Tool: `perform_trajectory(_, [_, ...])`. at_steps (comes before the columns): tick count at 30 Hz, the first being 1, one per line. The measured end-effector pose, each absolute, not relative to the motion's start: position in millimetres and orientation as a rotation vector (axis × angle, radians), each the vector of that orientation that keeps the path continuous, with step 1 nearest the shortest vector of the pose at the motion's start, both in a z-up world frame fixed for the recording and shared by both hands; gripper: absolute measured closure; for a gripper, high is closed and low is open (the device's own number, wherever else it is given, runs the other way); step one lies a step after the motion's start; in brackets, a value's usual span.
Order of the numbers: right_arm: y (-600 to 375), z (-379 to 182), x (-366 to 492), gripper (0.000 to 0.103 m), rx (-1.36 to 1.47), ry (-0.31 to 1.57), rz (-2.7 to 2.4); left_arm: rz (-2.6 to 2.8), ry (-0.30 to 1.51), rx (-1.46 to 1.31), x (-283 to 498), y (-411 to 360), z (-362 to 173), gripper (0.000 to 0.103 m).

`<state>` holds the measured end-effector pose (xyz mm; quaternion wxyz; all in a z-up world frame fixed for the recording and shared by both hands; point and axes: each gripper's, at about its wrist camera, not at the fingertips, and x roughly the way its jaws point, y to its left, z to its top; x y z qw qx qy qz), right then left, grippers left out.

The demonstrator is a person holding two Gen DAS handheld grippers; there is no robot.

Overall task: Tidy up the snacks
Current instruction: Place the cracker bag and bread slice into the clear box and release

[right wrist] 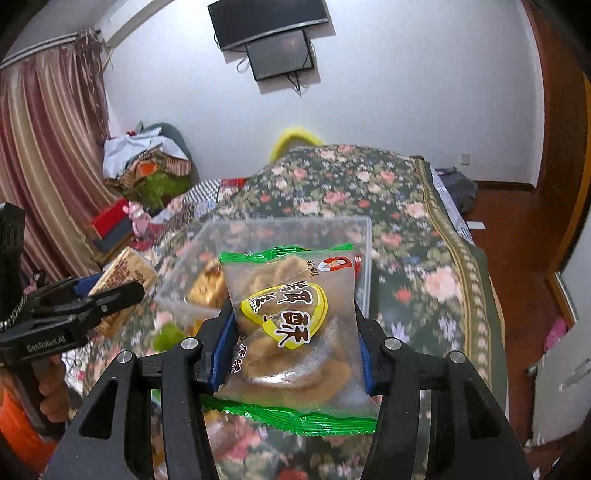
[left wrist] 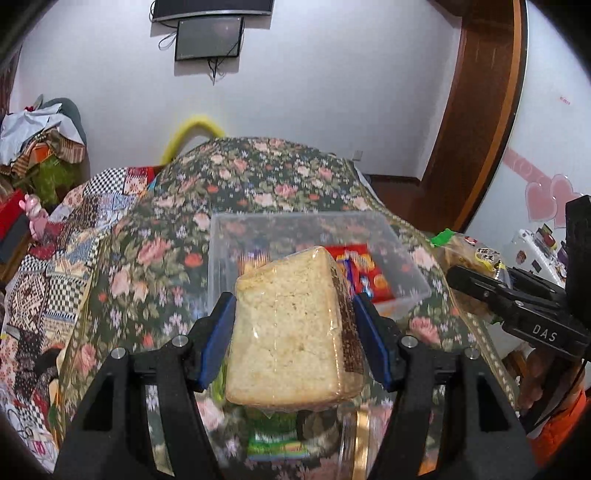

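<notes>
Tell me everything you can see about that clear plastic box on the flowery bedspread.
The clear plastic box is a rectangular, lidless tub with see-through walls that look thin and slightly cloudy. It sits upright on the floral bedspread, its open top facing up. Through the walls a red snack packet shows inside, and the right wrist view shows brownish packets at its other end. In these views neither gripper appears to touch it; each holds a snack up in front of it.

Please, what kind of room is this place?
Probably a bedroom at home: a bed under a dark floral quilt, long striped pink curtains, and a black flat screen mounted on the white wall.
</notes>
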<state>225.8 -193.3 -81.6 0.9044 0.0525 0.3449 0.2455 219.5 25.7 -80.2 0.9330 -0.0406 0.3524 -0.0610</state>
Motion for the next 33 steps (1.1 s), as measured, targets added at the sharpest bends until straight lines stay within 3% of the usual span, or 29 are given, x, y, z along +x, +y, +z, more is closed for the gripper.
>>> perform_trajectory(11, [-171, -79, 261, 0.054, 0.098, 0.707, 0.5, -0.114, 0.705, -0.073, 269, 20, -79, 0.039])
perform_trajectory(33, [-157, -133, 321, 0.053, 0.038, 0.862, 0.439, -0.127, 0.828, -0.075, 347, 3, -135, 0.039])
